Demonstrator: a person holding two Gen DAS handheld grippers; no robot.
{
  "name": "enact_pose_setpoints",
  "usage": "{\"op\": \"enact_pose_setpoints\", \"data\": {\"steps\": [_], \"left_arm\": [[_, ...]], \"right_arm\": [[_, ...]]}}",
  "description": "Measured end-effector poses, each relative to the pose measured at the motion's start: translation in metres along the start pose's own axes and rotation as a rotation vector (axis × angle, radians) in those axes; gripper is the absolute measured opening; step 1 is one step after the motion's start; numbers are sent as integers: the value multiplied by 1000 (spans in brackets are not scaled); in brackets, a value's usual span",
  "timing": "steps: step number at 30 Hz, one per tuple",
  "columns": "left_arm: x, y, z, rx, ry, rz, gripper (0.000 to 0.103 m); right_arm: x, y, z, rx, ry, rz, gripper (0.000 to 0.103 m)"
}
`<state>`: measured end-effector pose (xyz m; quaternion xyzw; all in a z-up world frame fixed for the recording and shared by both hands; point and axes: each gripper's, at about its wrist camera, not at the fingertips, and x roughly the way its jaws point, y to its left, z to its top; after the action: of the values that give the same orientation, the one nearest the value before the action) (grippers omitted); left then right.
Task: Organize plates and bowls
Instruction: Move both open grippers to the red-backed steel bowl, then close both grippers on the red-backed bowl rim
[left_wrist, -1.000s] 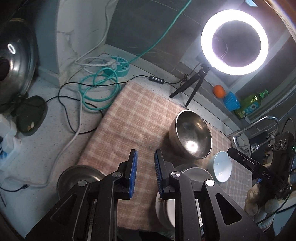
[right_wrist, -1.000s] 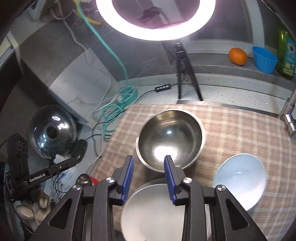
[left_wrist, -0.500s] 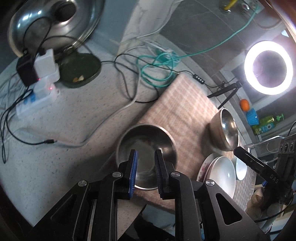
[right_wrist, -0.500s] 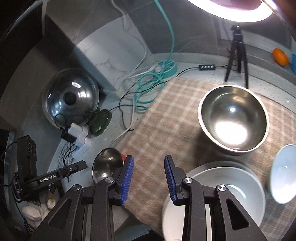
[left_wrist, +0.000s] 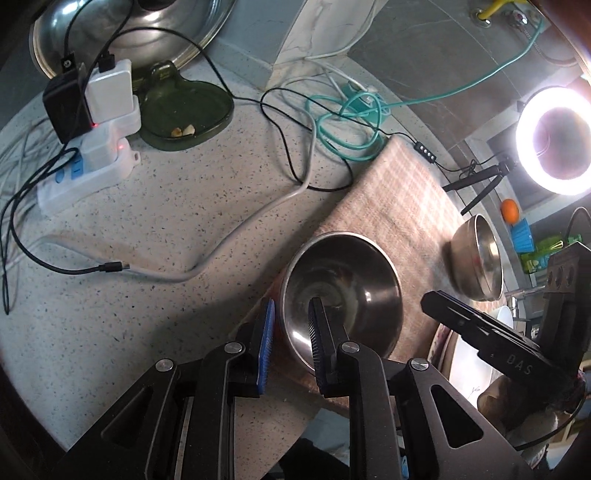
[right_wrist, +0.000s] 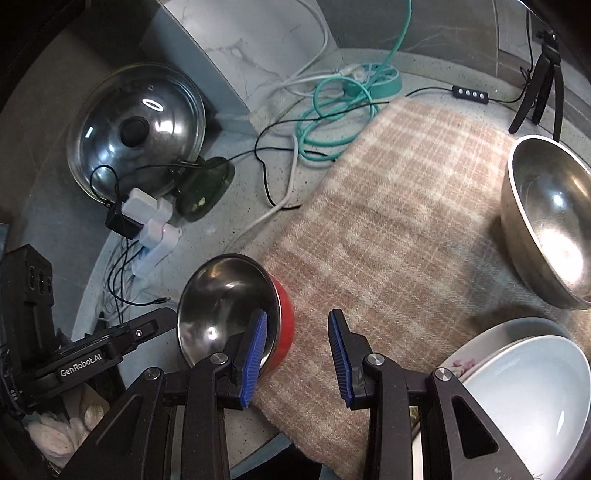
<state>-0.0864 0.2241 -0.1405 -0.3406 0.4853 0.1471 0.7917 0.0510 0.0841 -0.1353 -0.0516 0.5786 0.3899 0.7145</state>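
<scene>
The red bowl (right_wrist: 236, 314) sits at the cloth's (right_wrist: 406, 206) left edge, and both grippers have swung from the plates (right_wrist: 524, 384) to it. The left gripper (left_wrist: 291, 332) straddles its near rim, fingers apart, unclamped; the right gripper (right_wrist: 297, 350), fingers apart, is empty beside it. Cables (left_wrist: 207, 266) crowd the surface (left_wrist: 177, 206) just left; the big steel bowl (right_wrist: 550, 225) stands well apart.

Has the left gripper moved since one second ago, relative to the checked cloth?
Yes. The left gripper has swung away from the middle of the checked cloth to its near corner, and its jaws now straddle the rim of the red-sided steel bowl there.
</scene>
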Motion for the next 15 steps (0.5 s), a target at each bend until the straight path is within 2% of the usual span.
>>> {"op": "enact_pose_setpoints", "data": {"steps": [8,15], "left_arm": [[15,7,0,-17,29,9,17],[19,8,1,4,21,38,17]], "right_arm": [[19,2,3,-15,34,-27,31],[33,7,6,-34,65,-35,30]]}}
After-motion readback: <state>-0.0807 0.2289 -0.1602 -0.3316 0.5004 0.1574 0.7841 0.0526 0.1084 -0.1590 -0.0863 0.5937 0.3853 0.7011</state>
